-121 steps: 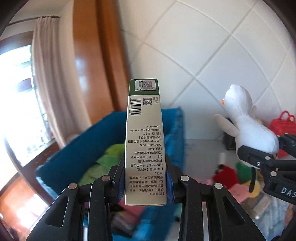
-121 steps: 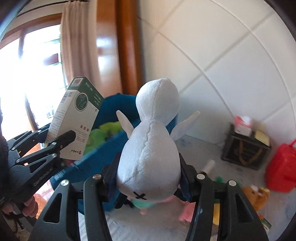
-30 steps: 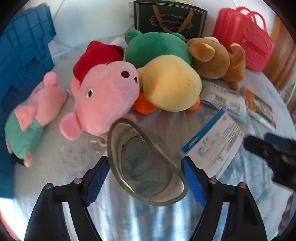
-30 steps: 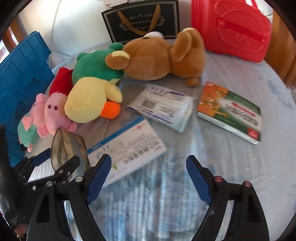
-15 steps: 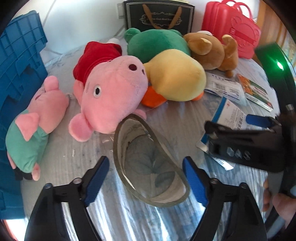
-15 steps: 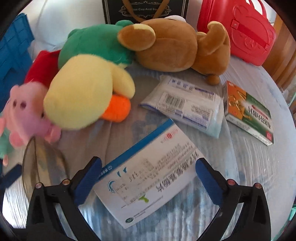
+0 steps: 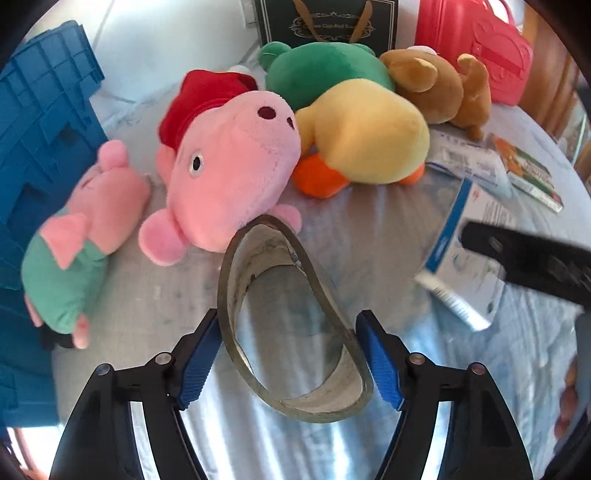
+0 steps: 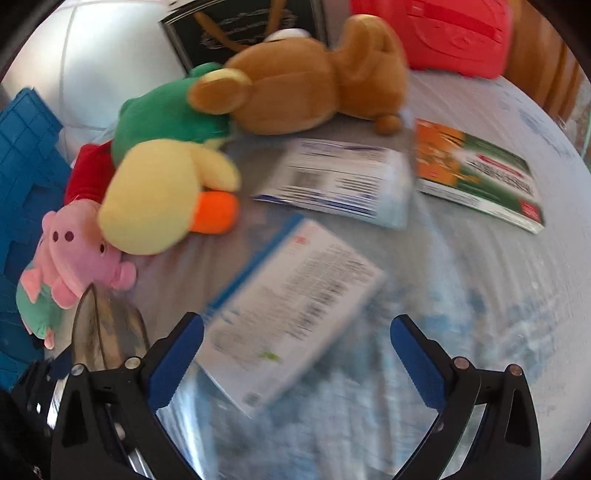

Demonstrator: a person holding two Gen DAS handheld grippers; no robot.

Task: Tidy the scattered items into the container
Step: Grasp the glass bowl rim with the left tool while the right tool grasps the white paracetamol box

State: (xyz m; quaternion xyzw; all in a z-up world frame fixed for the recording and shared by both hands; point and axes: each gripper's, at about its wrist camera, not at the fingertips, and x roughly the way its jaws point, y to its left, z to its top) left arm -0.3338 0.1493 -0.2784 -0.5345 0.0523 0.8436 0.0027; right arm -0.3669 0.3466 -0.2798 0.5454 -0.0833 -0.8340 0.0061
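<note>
The left gripper (image 7: 290, 354) points steeply down over a roll of clear packing tape (image 7: 291, 321) that lies tilted on the bench (image 7: 369, 251), which is covered with a pale blue-grey cloth. Its jaws are closing with the roll between them: the left blue pad (image 7: 197, 360) is at the roll's rim and the right pad sits just beside the opposite rim, though whether either pad presses on it cannot be told.

The right gripper (image 8: 295, 354) has its jaws spread wide and grips nothing. Between its fingers, on the cloth, lies a flat white box with a blue edge stripe (image 8: 288, 310), blurred in this view; the pads stand clear of it.

Beyond the tape roll lies a large pink pig plush with a red body (image 7: 229, 162), its ear touching the roll's far rim. To its left is a smaller pink pig plush in a green outfit (image 7: 74, 240), lying just beside the blue plastic crate (image 7: 37, 122) at the left edge. Behind the large pig are a yellow duck plush with an orange bill (image 7: 365, 136), a green plush (image 7: 325, 70) and a brown bear plush (image 7: 439, 85), all touching one another. A white packet with a barcode (image 8: 340, 181) and a green and orange box (image 8: 480, 177) lie flat further right. A black gift bag (image 7: 325, 18) and a red plastic case (image 7: 476, 40) stand at the back.
</note>
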